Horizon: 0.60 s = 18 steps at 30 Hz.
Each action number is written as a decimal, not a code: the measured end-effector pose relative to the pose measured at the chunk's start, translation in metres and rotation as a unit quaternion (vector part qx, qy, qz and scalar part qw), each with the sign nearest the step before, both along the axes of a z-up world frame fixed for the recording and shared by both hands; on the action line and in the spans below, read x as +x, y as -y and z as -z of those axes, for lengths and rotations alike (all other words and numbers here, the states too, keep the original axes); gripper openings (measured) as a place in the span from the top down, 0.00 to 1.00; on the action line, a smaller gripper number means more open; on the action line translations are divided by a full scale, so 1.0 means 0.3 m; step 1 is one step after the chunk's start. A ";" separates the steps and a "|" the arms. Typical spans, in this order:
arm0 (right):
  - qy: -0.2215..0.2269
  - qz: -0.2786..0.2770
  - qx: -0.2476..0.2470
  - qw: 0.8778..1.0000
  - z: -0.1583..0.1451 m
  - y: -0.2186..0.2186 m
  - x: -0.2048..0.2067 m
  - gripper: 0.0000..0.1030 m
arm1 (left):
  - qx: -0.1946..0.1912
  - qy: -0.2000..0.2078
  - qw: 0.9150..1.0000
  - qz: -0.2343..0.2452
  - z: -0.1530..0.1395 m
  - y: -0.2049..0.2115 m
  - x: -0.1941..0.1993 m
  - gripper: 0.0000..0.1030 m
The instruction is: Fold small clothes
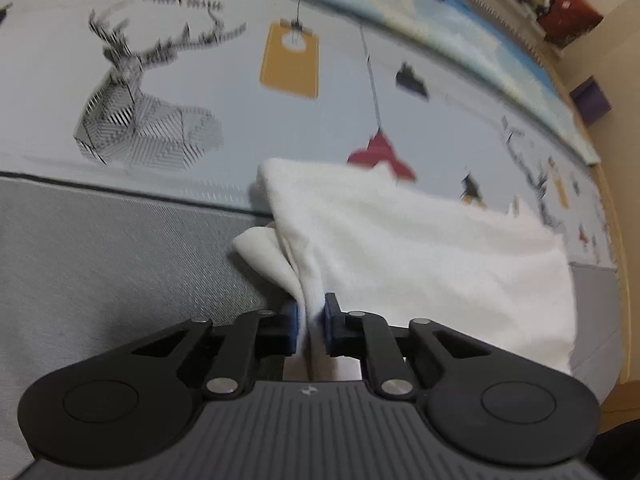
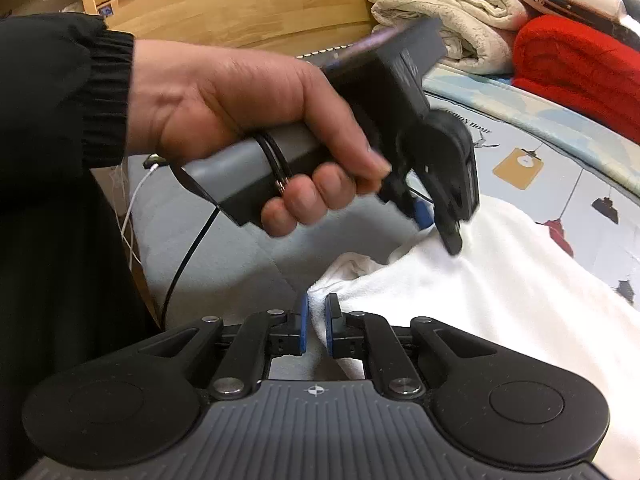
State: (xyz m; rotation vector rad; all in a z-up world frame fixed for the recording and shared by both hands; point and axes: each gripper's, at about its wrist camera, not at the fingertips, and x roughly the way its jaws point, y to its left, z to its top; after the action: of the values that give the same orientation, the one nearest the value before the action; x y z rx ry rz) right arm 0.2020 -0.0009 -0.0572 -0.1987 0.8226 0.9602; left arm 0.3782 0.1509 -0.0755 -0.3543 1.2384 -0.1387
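Note:
A small white garment [image 1: 420,256] lies on a bed with a printed grey sheet [image 1: 200,60]. My left gripper [image 1: 311,320] is shut on a bunched edge of the garment, the cloth pinched between its blue pads. In the right wrist view my right gripper [image 2: 316,324] is shut on another edge of the white garment [image 2: 500,292]. The left gripper [image 2: 438,224], held by a hand [image 2: 240,112], also shows there, gripping the cloth's far edge a short way beyond. The garment spreads to the right of both grippers.
Folded cream blankets [image 2: 448,12] and a red blanket [image 2: 576,68] lie at the head of the bed. A wooden bed frame [image 2: 240,4] stands behind. A black cable [image 2: 188,256] and a white cable [image 2: 132,216] hang at the left.

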 end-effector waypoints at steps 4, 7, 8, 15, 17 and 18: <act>-0.012 0.005 0.042 0.999 -0.026 -0.031 -0.006 0.92 | 0.013 0.037 0.999 -0.026 -0.122 -0.046 -0.038 0.89; -0.010 0.017 0.086 0.996 -0.075 -0.021 -0.010 0.92 | 0.020 0.053 0.997 -0.047 -0.187 -0.066 -0.054 0.89; -0.011 0.025 0.099 0.995 -0.087 -0.010 -0.012 0.92 | 0.022 0.052 0.997 -0.051 -0.196 -0.058 -0.051 0.89; -0.017 0.139 0.130 0.982 -0.115 0.190 -0.015 0.93 | 0.017 0.079 0.997 -0.019 -0.261 0.146 -0.008 0.90; -0.017 0.188 0.137 0.972 -0.123 0.284 -0.022 0.93 | 0.003 0.098 0.995 -0.009 -0.282 0.235 -0.001 0.90; -0.014 0.217 0.142 0.966 -0.128 0.340 -0.030 0.93 | -0.009 0.114 0.993 -0.002 -0.298 0.293 0.002 0.90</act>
State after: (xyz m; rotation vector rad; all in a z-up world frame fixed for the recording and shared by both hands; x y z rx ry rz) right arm 0.1931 -0.1028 -0.0188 0.2367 0.7060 0.6559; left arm 0.3788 0.0631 0.0140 -0.3459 1.0118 -0.1825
